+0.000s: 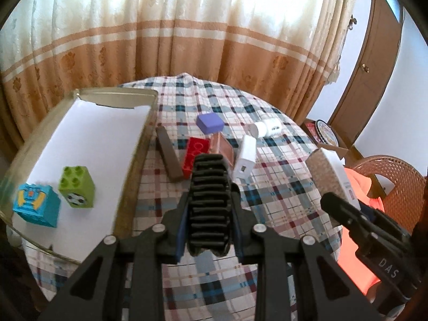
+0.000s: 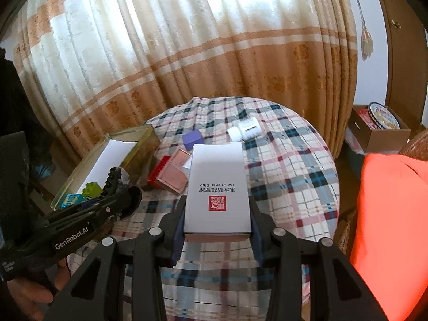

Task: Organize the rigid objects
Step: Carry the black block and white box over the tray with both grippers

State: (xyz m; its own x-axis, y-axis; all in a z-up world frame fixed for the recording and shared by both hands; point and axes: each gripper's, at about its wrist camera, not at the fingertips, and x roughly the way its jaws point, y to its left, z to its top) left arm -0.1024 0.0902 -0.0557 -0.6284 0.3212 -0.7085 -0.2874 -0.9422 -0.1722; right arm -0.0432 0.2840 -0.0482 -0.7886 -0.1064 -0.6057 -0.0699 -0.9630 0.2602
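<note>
My left gripper (image 1: 211,192) is shut on a black ribbed clip (image 1: 210,203) and holds it above the checked tablecloth. It also shows at the left of the right wrist view as the left gripper (image 2: 117,179). My right gripper (image 2: 217,200) is shut on a white printed box (image 2: 218,184) with a red seal. That box (image 1: 334,171) also shows at the right of the left wrist view. A metal tin (image 1: 149,112) lined in white holds a blue toy block (image 1: 36,204) and a green toy block (image 1: 76,187).
On the round table (image 1: 281,200) lie a purple cube (image 1: 210,123), a red block (image 1: 194,155), a pink case (image 1: 223,149), a dark brown bar (image 1: 168,157), a white charger (image 1: 244,157) and a white cylinder (image 1: 267,128). Curtains hang behind. An orange cloth (image 2: 388,227) lies on a wicker chair at the right.
</note>
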